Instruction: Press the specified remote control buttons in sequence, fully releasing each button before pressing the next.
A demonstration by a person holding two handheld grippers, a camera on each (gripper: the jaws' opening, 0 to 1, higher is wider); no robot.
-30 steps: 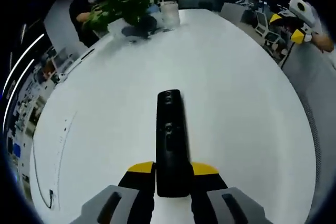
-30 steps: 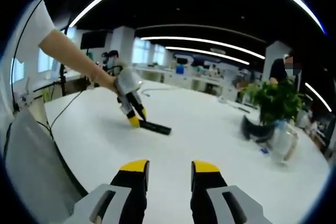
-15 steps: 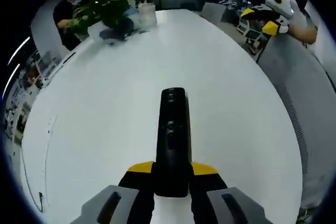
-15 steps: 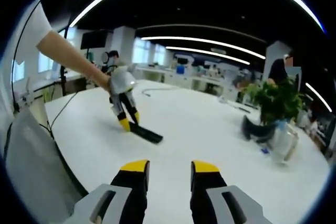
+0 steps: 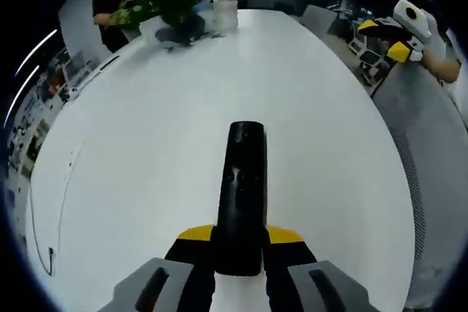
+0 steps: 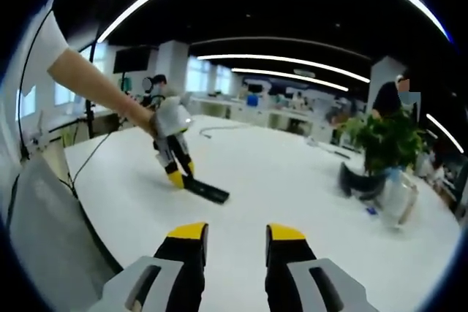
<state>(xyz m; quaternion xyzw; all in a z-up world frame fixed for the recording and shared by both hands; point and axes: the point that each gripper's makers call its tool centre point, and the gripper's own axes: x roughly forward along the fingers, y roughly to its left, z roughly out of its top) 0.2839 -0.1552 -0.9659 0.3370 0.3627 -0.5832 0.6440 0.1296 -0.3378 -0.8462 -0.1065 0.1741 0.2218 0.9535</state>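
Observation:
A black remote control (image 5: pixel 240 188) lies lengthwise between the jaws of my left gripper (image 5: pixel 240 237), which is shut on its near end; small buttons show on its top face. It rests low over the white table (image 5: pixel 146 151). In the right gripper view the same remote (image 6: pixel 207 191) lies on the table with the left gripper (image 6: pixel 176 174) clamped on one end, a person's arm behind it. My right gripper (image 6: pixel 235 234) is open, held in the air off the table's near edge, nothing between its fingers. That right gripper (image 5: pixel 386 39) also appears at the far right of the left gripper view.
A potted plant (image 6: pixel 385 145), a dark object (image 6: pixel 354 180) and a clear jug (image 6: pixel 395 200) stand at the table's far end. A cable (image 5: pixel 51 217) runs along the table's left edge. A grey chair (image 6: pixel 44 239) stands by the near edge. People stand behind the table.
The left gripper has shifted a little with the remote in its grasp; the view has rolled. The right gripper stays open in nearly the same place.

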